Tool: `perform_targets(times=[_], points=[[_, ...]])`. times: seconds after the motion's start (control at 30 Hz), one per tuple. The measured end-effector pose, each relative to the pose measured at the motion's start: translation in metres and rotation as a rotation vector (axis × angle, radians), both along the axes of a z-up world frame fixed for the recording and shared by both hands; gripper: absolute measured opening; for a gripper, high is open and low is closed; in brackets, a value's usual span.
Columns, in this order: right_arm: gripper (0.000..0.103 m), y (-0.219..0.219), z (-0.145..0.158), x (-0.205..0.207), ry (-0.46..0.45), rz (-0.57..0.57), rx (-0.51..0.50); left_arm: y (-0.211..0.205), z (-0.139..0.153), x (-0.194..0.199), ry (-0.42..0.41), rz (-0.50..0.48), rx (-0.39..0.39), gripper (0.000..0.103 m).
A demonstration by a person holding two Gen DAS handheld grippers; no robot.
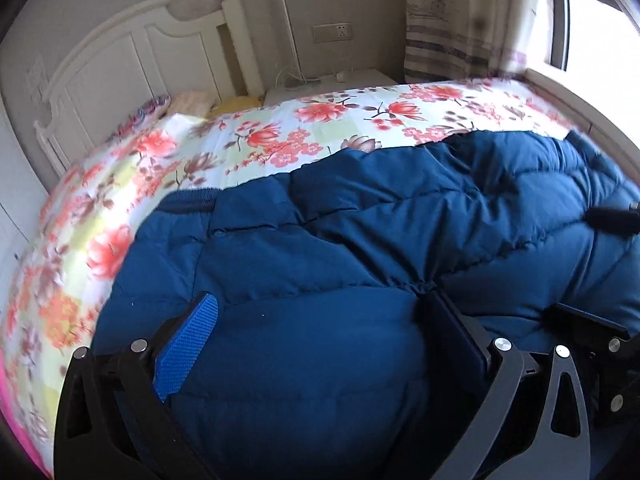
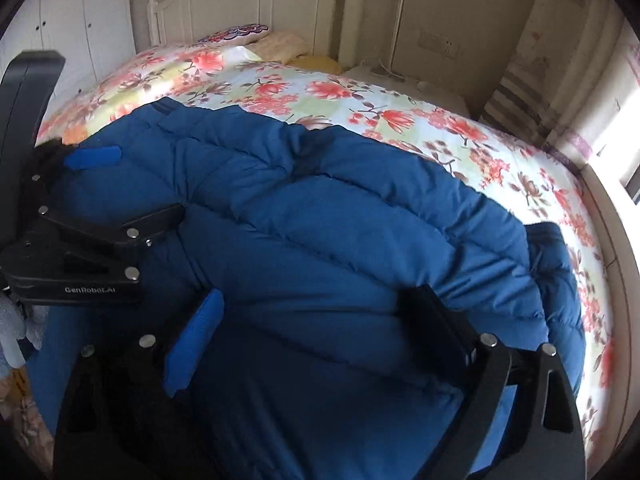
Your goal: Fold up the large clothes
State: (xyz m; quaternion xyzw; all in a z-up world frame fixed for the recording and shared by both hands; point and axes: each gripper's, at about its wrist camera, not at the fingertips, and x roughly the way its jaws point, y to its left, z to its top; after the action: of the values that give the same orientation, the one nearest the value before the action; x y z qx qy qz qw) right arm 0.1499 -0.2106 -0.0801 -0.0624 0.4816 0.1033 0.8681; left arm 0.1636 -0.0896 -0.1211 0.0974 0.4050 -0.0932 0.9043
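A large blue quilted jacket (image 1: 360, 240) is lying spread across a bed with a floral sheet (image 1: 224, 140), its padded bulk filling the near half of the mattress while the white headboard (image 1: 120, 60) and pillows are sitting well apart at the far end. The left hand-held gripper (image 1: 316, 332) is hovering low over the jacket with its fingers standing wide apart — nothing is caught between them, though the right finger appears to be touching a seam. The right hand-held gripper (image 2: 320, 328) is doing the same on its side, fingers spread over the puffy fabric, gripping nothing. Both tools are working close together near the front edge, seemingly positioned to take hold of a hem or a side — a judgement only — since thick padding is likely resisting a neat crease and springing back unless held firmly.
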Motion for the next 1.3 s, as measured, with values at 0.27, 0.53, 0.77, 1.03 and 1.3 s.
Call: perform_targets(times=[0.27, 0.53, 0.77, 1.03, 1.3], points=[[0.094, -0.07, 0.017, -0.029, -0.057, -0.177, 0.016, 0.057, 0.022, -0.021, -0.081, 0.114, -0.023, 0.099], [0.096, -0.1, 0.008, -0.04, -0.051, -0.232, 0.121, 0.076, 0.006, -0.017, -0.031, 0.158, -0.057, 0.099], [0.096, -0.037, 0.047, -0.1, -0.175, -0.04, 0.029, 0.051, 0.046, -0.076, -0.147, 0.05, -0.062, 0.098], [0.101, -0.007, 0.004, -0.107, -0.123, 0.047, -0.009, 0.001, -0.005, -0.101, -0.111, -0.053, 0.049, 0.099], [0.1, -0.071, 0.026, -0.138, -0.185, -0.128, -0.014, 0.072, 0.011, -0.115, -0.12, 0.104, -0.014, 0.099]])
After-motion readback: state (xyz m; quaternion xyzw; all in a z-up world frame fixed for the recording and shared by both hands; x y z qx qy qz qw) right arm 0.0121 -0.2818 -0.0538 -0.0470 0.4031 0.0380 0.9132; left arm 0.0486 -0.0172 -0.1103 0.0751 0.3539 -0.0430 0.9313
